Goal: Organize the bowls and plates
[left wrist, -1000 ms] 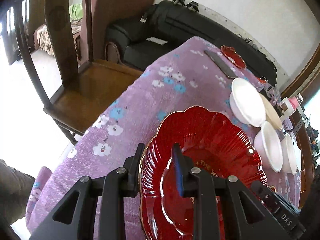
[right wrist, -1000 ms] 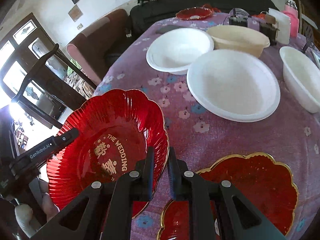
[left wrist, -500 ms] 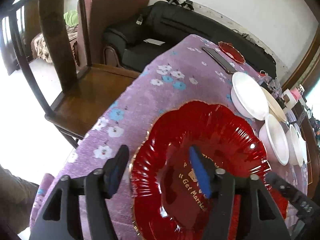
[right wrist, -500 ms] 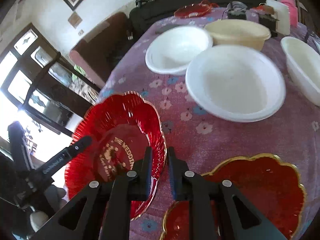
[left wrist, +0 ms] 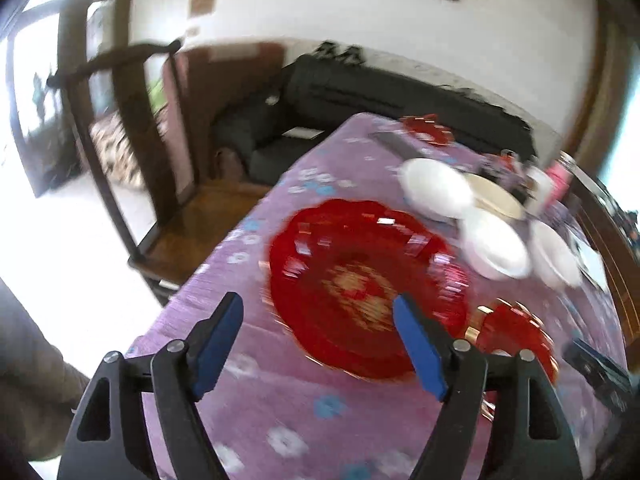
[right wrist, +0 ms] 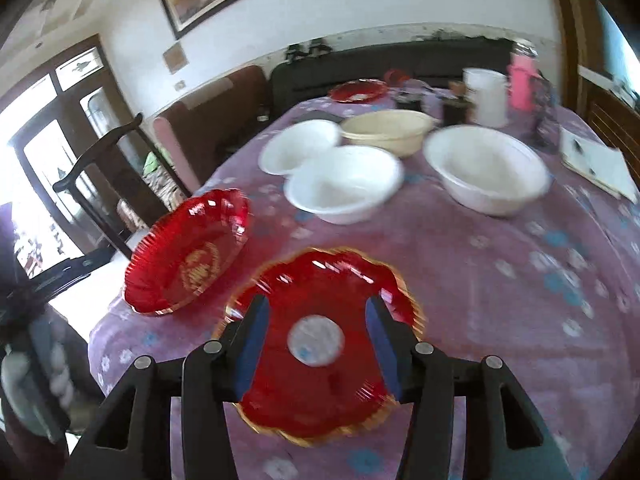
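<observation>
step: between grabs imo. Both red plates sit flat on the counter (right wrist: pixel 500 280), nothing held rn.
left gripper (left wrist: pixel 320 344): fingers spread wide, empty, hanging over the near edge of the big red plate (left wrist: pixel 360 280) w/ the gold lettering. Not touching it afaict, view is blurry tho.
right gripper (right wrist: pixel 316 344): fingers wide apart too, empty, sitting right above the gold-rimmed red plate (right wrist: pixel 320 340).
plates: big red plate shows in the right view too (right wrist: pixel 188 256), near the counter's left edge, just beside the gold-rimmed one, maybe barely apart. A third small red plate (right wrist: pixel 358 91) is way at the far end.
bowls: three white bowls, (right wrist: pixel 300 146), (right wrist: pixel 346 184), (right wrist: pixel 486 170), plus a cream bowl (right wrist: pixel 388 130) behind them, bunched mid-counter, not nested yet.
progress: early-ish, prob. Reds not stacked, bowls still loose.
next move: my guess, right fingers drop onto the gold-rimmed plate's rim, pinch, lift, stack w/ the other red. Rim is thin + scalloped so needs a square bite or it slips.
clutter: white tub (right wrist: pixel 486 96), pink bottle (right wrist: pixel 522 84), papers (right wrist: pixel 596 164) at the far side, out of the way.
</observation>
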The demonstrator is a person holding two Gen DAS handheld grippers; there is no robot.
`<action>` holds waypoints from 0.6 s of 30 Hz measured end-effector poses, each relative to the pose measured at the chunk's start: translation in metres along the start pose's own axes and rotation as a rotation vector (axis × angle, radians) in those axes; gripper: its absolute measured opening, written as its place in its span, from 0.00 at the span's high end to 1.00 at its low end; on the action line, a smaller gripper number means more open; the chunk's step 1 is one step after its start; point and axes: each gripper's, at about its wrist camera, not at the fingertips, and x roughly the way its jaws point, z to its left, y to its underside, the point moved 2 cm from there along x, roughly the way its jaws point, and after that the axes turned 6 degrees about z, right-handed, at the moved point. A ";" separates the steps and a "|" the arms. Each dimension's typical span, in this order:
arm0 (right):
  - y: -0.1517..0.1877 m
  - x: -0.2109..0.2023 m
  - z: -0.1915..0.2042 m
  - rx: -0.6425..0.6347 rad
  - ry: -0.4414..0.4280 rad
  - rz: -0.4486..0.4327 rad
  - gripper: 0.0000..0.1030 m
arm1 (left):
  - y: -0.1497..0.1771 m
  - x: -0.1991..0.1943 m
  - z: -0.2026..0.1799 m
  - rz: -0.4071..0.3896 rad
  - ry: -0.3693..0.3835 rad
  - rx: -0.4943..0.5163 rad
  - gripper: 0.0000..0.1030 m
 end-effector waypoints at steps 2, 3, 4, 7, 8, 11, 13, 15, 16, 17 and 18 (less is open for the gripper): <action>-0.010 -0.002 -0.006 0.021 0.013 0.010 0.47 | 0.003 -0.012 -0.028 -0.018 0.029 0.055 0.25; -0.020 -0.003 -0.007 0.020 0.038 0.007 0.47 | 0.002 -0.016 -0.044 -0.019 0.050 0.092 0.25; -0.034 -0.006 -0.007 0.017 0.064 -0.005 0.47 | -0.001 -0.018 -0.057 -0.017 0.067 0.118 0.25; -0.080 -0.008 -0.011 0.013 0.169 0.020 0.48 | -0.012 -0.035 -0.089 -0.022 0.114 0.150 0.25; -0.091 -0.012 -0.014 0.024 0.196 0.009 0.48 | -0.014 -0.041 -0.096 -0.028 0.128 0.156 0.25; -0.096 -0.036 -0.022 0.031 0.160 -0.036 0.48 | -0.007 -0.060 -0.107 -0.072 0.183 0.190 0.13; -0.077 -0.041 -0.029 0.035 0.111 -0.030 0.44 | 0.007 -0.060 -0.109 -0.083 0.162 0.219 0.09; -0.049 -0.034 -0.041 0.052 0.088 0.006 0.44 | 0.022 -0.047 -0.111 -0.043 0.121 0.246 0.09; -0.033 -0.027 -0.049 0.064 0.087 0.030 0.44 | 0.034 -0.033 -0.110 0.013 0.104 0.254 0.08; -0.022 -0.023 -0.053 0.074 0.083 0.036 0.45 | 0.040 -0.024 -0.108 0.047 0.099 0.252 0.08; -0.011 -0.018 -0.059 0.090 0.077 0.038 0.47 | 0.049 -0.012 -0.106 0.086 0.104 0.251 0.08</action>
